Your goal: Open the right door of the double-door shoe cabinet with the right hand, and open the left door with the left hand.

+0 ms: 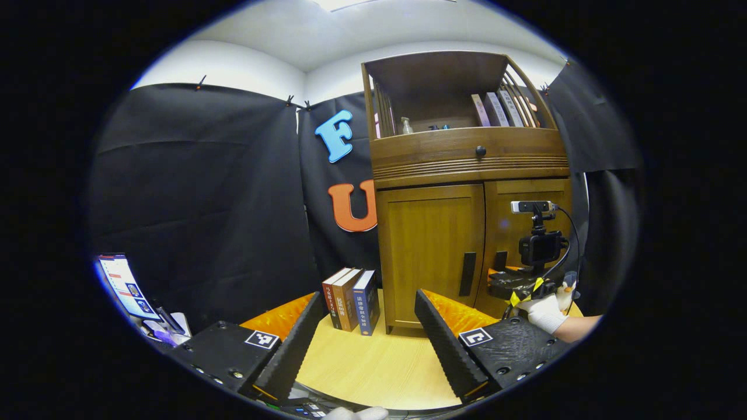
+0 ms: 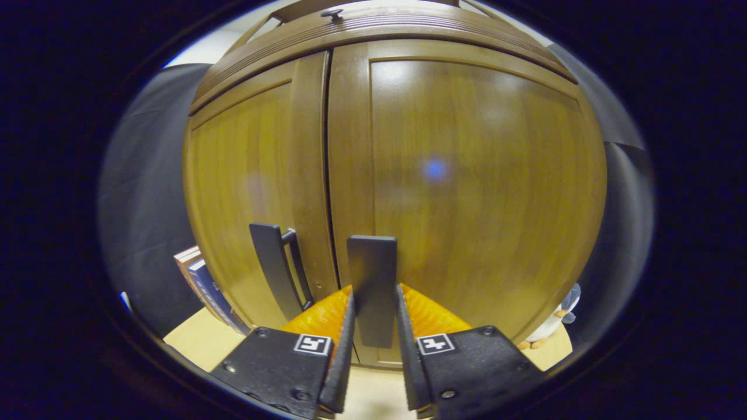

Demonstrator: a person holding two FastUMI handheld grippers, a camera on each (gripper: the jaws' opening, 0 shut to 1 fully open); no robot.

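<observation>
The wooden shoe cabinet (image 1: 461, 175) stands on the table with both doors closed. In the right gripper view my right gripper (image 2: 373, 303) is shut on the dark vertical handle (image 2: 372, 262) of the right door (image 2: 478, 175), one finger on each side. The left door (image 2: 245, 186) has its own dark handle (image 2: 274, 268) just left of it. In the left gripper view my left gripper (image 1: 369, 297) is open and holds nothing, some way in front of the left door (image 1: 429, 251) and its handle (image 1: 467, 274). The right gripper (image 1: 537, 251), held by a white-gloved hand (image 1: 545, 312), covers part of the right door (image 1: 528, 198).
Three books (image 1: 350, 306) stand upright on the light wooden table (image 1: 373, 367), left of the cabinet. A drawer with a dark knob (image 1: 480, 151) and an open shelf with books sit above the doors. A small penguin toy (image 2: 551, 326) is by the cabinet's right corner. A screen (image 1: 122, 286) stands far left.
</observation>
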